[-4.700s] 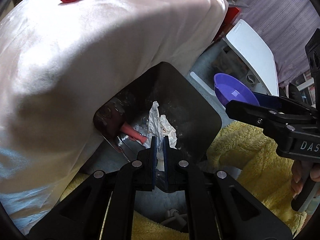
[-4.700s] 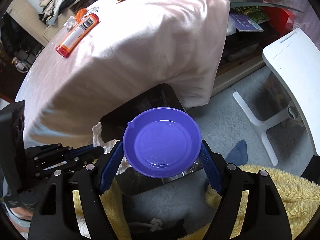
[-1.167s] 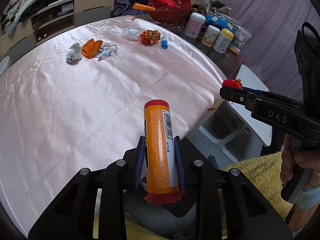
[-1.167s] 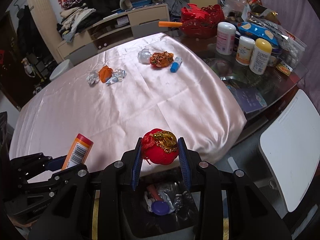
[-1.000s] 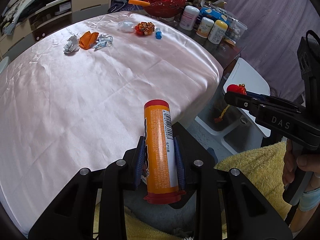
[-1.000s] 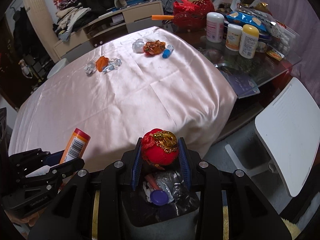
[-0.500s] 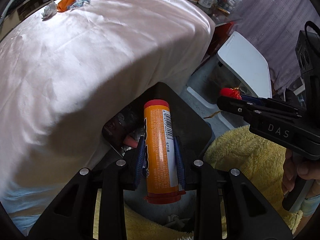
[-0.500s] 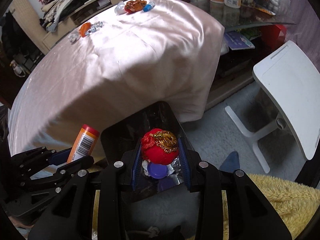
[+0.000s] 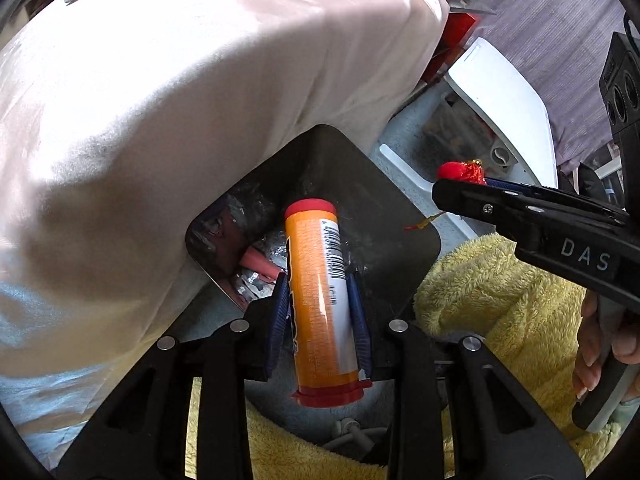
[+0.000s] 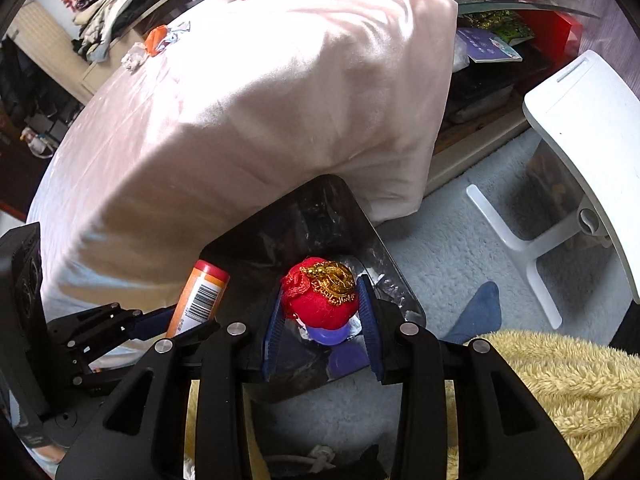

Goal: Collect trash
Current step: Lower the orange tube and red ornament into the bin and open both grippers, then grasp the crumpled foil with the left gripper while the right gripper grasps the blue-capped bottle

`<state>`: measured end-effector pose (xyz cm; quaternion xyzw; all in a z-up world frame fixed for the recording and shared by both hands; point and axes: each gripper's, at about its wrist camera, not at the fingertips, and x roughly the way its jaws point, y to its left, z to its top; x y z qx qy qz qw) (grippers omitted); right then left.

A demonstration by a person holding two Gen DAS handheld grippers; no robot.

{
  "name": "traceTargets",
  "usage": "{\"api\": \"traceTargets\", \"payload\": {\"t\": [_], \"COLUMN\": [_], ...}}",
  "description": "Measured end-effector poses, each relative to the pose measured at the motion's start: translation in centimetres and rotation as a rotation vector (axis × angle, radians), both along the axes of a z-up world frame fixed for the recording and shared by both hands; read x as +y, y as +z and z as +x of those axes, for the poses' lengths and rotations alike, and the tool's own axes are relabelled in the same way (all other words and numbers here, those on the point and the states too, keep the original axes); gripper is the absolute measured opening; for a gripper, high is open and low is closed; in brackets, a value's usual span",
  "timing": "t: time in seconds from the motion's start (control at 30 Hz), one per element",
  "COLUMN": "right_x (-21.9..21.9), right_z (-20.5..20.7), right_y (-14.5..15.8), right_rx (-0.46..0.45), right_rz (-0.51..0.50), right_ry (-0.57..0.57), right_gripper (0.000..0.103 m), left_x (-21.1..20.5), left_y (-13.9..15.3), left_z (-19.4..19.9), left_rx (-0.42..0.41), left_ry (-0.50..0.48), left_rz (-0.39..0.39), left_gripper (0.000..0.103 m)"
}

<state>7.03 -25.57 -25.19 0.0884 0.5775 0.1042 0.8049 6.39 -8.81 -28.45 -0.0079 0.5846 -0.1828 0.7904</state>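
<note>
Both claws are positioned above the black bin (image 9: 400, 216), which stands on the floor against the draped edge of the tabletop (image 9: 200, 80).

Left claw (image 9: 320, 316): an orange tube (image 9: 320, 292) with red caps is between the blue pads. The jaws have just been opening, and the tube sits slightly askew between them; contact looks loose at best, so the tube is judged to be at the point of release. The tube is a rigid cylinder with a glossy printed sleeve, probably light and somewhat slippery. It is taken across its middle, which suits it: the straight wall gives flat bearing, while a hold near a cap would let it pivot.

Right claw (image 10: 322, 312): a red ornament (image 10: 318, 300) with gold trim is between the pads, over a purple dish (image 10: 326, 336) lying in the bin. These jaws have also just been opening; a gap shows on the right side, so the ornament is judged free or nearly so. It appears soft, fabric-covered and light; it yields under pressure and a hold across its widest part is appropriate. In the left view a tassel cord (image 9: 420, 224) hangs from it and could snag on a pad or the bin rim.

More scraps (image 10: 160, 42) remain on the tabletop.
</note>
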Motion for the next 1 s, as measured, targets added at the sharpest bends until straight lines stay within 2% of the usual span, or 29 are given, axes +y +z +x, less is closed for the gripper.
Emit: {"api": "traceTargets", "payload": {"t": [0.03,0.07,0.1,0.23,0.33,0.4,0.47,0.6,0.73,1.0], "right_x": [0.0,-0.1,-0.2,-0.7,-1.3,-1.8,-2.2,-2.5,-2.3,0.0], "right_z": [0.1,0.2,0.2,0.4,0.5,0.7,0.9,1.9,3.9,9.1], "right_y": [0.0,0.0,0.0,0.3,1.0,2.0,3.2,5.8,7.3,8.5], "right_rx": [-0.001,-0.002,-0.003,-0.008,-0.019,-0.039,-0.070,-0.135,-0.176,-0.191], "right_rz": [-0.001,-0.004,-0.007,-0.006,-0.001,0.005,0.013,0.025,0.029,0.038], "right_ry": [-0.002,-0.005,-0.009,-0.023,-0.043,-0.059,-0.075,-0.085,-0.073,-0.041], "right_gripper": [0.044,0.050,0.057,0.059,0.064,0.073,0.077,0.081,0.081,0.081], "left_x": [0.1,0.2,0.3,0.6,1.1,1.8,2.5,4.2,5.9,10.1], "left_y": [0.1,0.2,0.2,0.9,2.2,3.5,4.8,7.7,9.7,11.2], "left_z": [0.0,0.0,-0.1,-0.3,-0.5,-0.7,-0.7,-0.3,1.0,6.2], "left_rx": [-0.001,-0.004,-0.008,-0.020,-0.047,-0.075,-0.107,-0.163,-0.208,-0.237], "left_ry": [0.002,0.004,0.005,0.005,0.003,0.008,0.023,0.055,0.095,0.208], "left_rz": [0.001,0.003,0.005,0.014,0.013,0.013,0.012,0.000,0.000,0.024], "left_gripper": [0.039,0.044,0.046,0.053,0.061,0.067,0.071,0.074,0.075,0.076]}}
